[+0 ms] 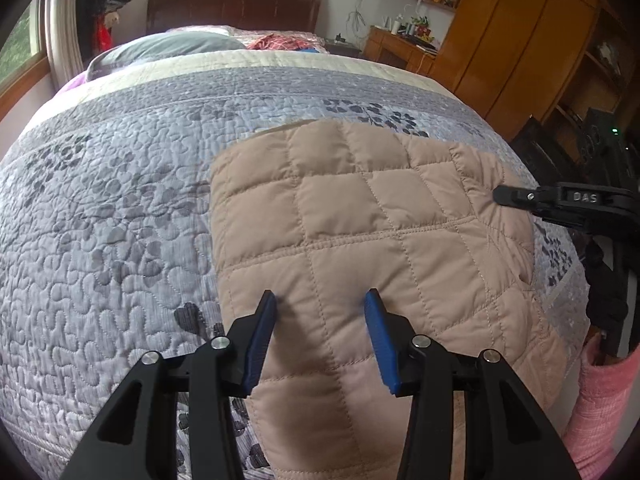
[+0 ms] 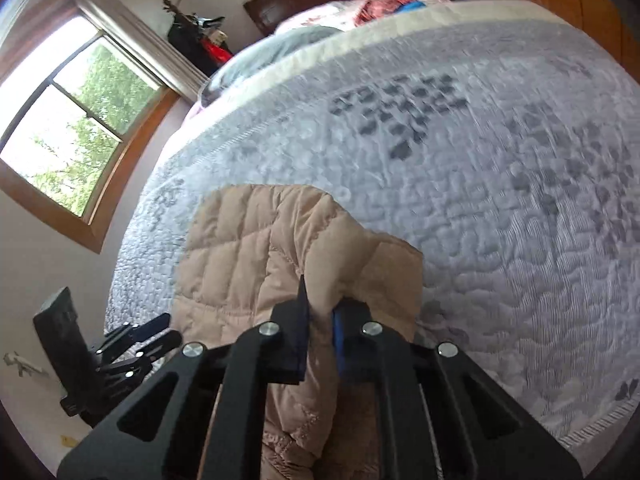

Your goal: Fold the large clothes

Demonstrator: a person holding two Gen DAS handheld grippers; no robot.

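Bedroom quilt (image 1: pixel 120 200) carries a tan quilted jacket (image 1: pixel 360 220) at its near edge. Right gripper (image 2: pixel 320 312) is clamped on a bunched fold; left gripper (image 1: pixel 320 320) hovers apart above it. Puffy, light, slippery fabric probably grips best at stitched seams.

The right gripper (image 2: pixel 320 312) is clamped tight on a raised fold of the tan quilted jacket (image 2: pixel 240 248), its blue-padded fingers (image 2: pixel 338 332) pinching the cloth, and the bunched fabric spreads from there toward ten o'clock across the grey floral bedspread (image 2: pixel 480 200). Down at eight o'clock the left gripper (image 2: pixel 156 336) pokes in from the bed's edge beside the jacket, though its jaws are too small and side-on to judge. A sunlit window (image 2: pixel 68 128) sits at ten o'clock, and crumpled red and blue clothes (image 2: pixel 384 6) lie up near twelve at the head of the bed.
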